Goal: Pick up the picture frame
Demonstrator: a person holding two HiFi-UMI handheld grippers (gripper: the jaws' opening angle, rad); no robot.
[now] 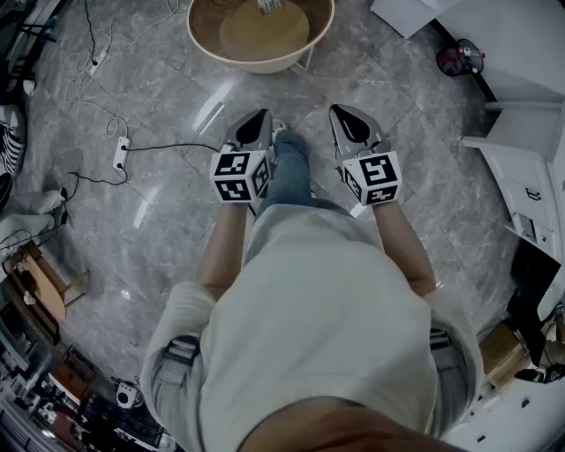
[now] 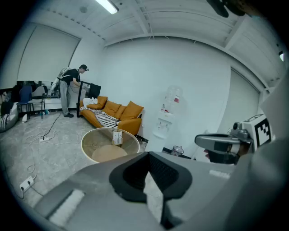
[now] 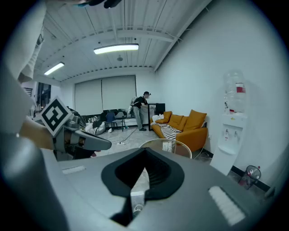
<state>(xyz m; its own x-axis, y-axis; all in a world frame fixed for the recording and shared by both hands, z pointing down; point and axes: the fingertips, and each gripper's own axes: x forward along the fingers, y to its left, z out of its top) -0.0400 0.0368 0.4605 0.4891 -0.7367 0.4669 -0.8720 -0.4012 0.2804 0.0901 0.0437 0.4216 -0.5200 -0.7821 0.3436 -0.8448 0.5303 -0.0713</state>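
A small upright picture frame (image 1: 269, 5) stands on a round glass-topped table (image 1: 207, 44) ahead of me; it also shows in the left gripper view (image 2: 117, 136) and the right gripper view (image 3: 168, 146). My left gripper (image 1: 261, 116) and right gripper (image 1: 341, 111) are held side by side above the marble floor, well short of the table. Both are shut with nothing between the jaws. In its own view the left gripper (image 2: 148, 154) points toward the table, with the right gripper (image 2: 221, 143) beside it. The right gripper (image 3: 144, 150) points the same way.
Cables and a power strip (image 1: 121, 152) lie on the floor at left. White furniture (image 1: 521, 168) stands at right. An orange sofa (image 2: 113, 113) and a water dispenser (image 2: 166, 119) line the far wall. A person (image 2: 70, 90) stands at the back.
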